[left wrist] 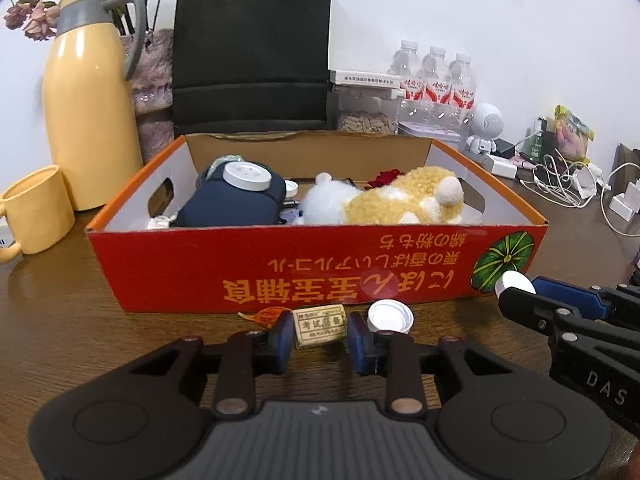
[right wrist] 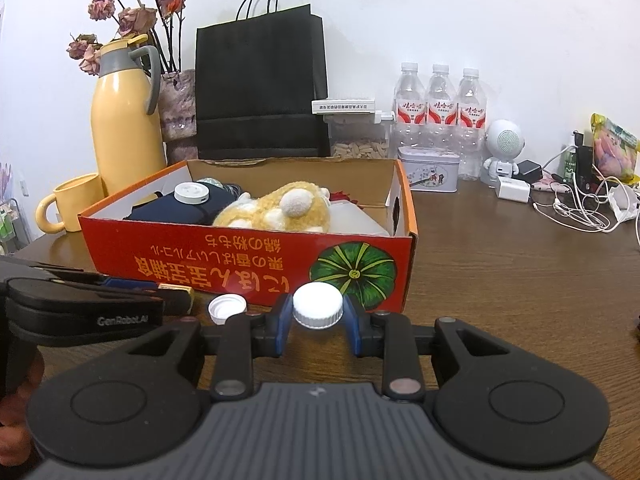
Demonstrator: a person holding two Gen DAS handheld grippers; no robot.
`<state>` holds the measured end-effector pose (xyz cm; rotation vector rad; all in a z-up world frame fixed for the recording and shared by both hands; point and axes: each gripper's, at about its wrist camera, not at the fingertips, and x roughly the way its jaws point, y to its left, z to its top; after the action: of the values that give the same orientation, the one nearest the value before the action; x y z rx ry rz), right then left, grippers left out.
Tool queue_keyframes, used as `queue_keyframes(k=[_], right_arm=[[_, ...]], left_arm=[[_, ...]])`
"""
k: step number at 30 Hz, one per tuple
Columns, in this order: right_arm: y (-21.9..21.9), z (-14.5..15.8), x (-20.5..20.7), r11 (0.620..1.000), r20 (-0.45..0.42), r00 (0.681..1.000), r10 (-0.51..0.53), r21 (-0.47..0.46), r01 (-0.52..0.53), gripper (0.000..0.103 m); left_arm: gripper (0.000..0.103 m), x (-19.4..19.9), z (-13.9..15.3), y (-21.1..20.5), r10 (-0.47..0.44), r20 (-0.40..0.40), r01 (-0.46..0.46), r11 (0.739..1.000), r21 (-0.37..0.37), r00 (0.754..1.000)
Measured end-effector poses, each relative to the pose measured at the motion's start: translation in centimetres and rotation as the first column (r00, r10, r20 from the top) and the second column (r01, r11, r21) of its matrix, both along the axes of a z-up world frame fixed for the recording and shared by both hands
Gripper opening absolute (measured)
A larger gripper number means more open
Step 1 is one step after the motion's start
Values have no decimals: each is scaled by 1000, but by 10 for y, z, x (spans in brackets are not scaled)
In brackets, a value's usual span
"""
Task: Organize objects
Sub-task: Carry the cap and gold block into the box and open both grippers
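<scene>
I have the right gripper pinching a white ribbed bottle cap between its blue pads, held just in front of the near wall of the red cardboard box, near the printed green pumpkin. My left gripper has its pads spread to either side of a small tan eraser lying flat on the wooden table; from the left wrist view I cannot tell whether the pads touch it, so I judge it not yet gripped. A second white cap, open side up, sits just right of the eraser, touching or nearly touching the right pad, and a crumpled orange wrapper lies just to the left. To do this well I judge that I should lift the held cap clear over the near wall before letting go, aiming at the bare patch at the right of the box, beside the plush toy. The cap is hard, smooth plastic with a ridged rim, so a light, level squeeze should hold it; tilting could let it pop out. The eraser is a blocky paper-sleeved slab, easy to clamp on its short sides, though the loose cap beside it may get nudged. Inside the box, the fuzzy tan and white toy and a soft navy pouch with a round white disc on it fill the left and middle.
</scene>
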<state>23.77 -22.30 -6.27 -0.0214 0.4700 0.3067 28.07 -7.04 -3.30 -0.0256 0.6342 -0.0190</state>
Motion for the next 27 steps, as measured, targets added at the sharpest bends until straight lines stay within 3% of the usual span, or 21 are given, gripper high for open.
queue_keyframes(k=[17, 27], right_arm=[[-5, 12, -12, 999, 70, 997, 11, 43, -14, 28], [5, 48, 7, 996, 141, 989, 53, 58, -62, 28]], left_arm=[[27, -37, 38, 12, -34, 154, 42, 998, -47, 987], [27, -14, 76, 17, -10, 230, 24, 998, -56, 973]])
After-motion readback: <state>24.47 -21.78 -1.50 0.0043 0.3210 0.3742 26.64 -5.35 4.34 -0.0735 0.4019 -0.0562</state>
